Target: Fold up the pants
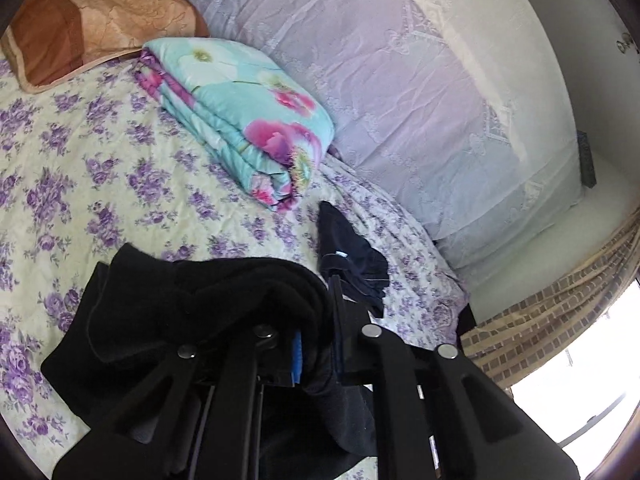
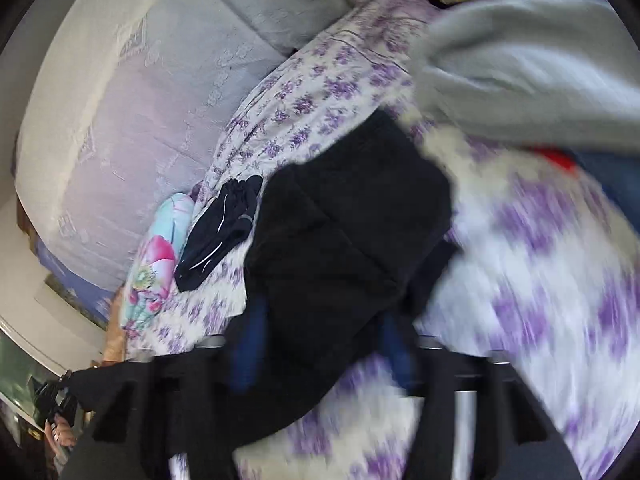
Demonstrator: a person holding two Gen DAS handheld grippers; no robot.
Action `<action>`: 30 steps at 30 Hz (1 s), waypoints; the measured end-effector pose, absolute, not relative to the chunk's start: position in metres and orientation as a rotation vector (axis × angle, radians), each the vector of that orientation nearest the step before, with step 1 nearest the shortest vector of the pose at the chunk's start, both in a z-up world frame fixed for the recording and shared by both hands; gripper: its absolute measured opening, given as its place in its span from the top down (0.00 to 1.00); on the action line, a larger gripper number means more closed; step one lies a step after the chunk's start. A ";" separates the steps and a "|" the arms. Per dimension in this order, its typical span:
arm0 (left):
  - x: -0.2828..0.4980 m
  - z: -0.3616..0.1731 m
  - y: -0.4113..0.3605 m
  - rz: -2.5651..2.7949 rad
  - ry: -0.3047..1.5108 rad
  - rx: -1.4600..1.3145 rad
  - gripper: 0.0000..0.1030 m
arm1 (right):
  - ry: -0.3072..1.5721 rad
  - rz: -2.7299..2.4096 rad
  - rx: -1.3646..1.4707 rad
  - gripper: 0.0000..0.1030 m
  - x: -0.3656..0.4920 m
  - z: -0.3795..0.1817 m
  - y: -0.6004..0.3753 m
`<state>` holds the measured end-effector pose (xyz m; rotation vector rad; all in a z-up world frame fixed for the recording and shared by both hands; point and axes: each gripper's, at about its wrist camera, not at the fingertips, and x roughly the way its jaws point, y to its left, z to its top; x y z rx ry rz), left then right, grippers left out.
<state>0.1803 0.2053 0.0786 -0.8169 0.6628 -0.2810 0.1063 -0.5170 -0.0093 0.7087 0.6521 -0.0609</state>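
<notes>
**A:** Left wrist view – the left gripper point(image 1: 308, 340) is pinched nearly closed on a thick bunch of the black pants point(image 1: 208, 292), blue pad just peeking beside the cloth. Pants lie on the floral bedsheet point(image 1: 80, 152), that end lifted off it.

**B:** And the right gripper point(image 2: 320, 344)? Right view's v. blurred.

**A:** Jaws wide, pants point(image 2: 340, 232) running betw. the blue fingers point(image 2: 246, 356), but can't see the pads pressing, so prob. not gripped yet.

**B:** So for the fold?

**A:** Judgement only: right should bite the edge opposite the left, both ends carried level, so layers stack w/o twisting. Fabric looks fleecy, matte, bulky – it'll slump, not crease sharp; needs a deep bite.

**B:** Anything in the way?

**A:** Small navy garment point(image 1: 352, 256) w/ pale trim lies just beside the pants. Rolled turquoise floral quilt point(image 1: 240, 120) is farther off, smooth, puffy. Brown pillow point(image 1: 92, 28) well apart. Sheet is thin, wrinkly, may drag along.
</notes>
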 end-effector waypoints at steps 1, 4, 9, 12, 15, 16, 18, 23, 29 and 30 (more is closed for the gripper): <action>0.181 0.072 0.210 -0.272 0.673 -0.839 0.90 | 0.642 -0.086 0.686 0.25 0.110 -0.002 -0.518; 0.180 0.053 0.219 -0.252 0.695 -0.863 0.90 | 0.611 -0.077 0.654 0.24 0.095 0.007 -0.520; 0.183 0.040 0.224 -0.230 0.715 -0.845 0.90 | 0.716 -0.030 0.722 0.24 0.072 -0.034 -0.510; 0.186 0.033 0.227 -0.229 0.725 -0.866 0.90 | 0.758 -0.004 0.822 0.24 0.075 -0.062 -0.503; 0.184 0.033 0.227 -0.231 0.721 -0.871 0.90 | 0.746 -0.010 0.904 0.23 0.094 -0.078 -0.501; 0.183 0.034 0.227 -0.231 0.720 -0.869 0.90 | 0.732 -0.011 0.909 0.23 0.100 -0.078 -0.499; 0.182 0.035 0.227 -0.227 0.722 -0.866 0.90 | 0.708 0.021 0.949 0.40 0.115 -0.081 -0.499; 0.175 0.037 0.231 -0.234 0.719 -0.880 0.90 | 0.676 0.035 0.943 0.92 0.096 -0.074 -0.504; 0.160 0.035 0.228 -0.246 0.721 -0.856 0.90 | 0.690 -0.022 0.891 0.92 -0.025 -0.049 -0.518; 0.160 0.034 0.228 -0.241 0.724 -0.845 0.90 | 0.750 -0.021 0.867 0.91 -0.033 -0.052 -0.517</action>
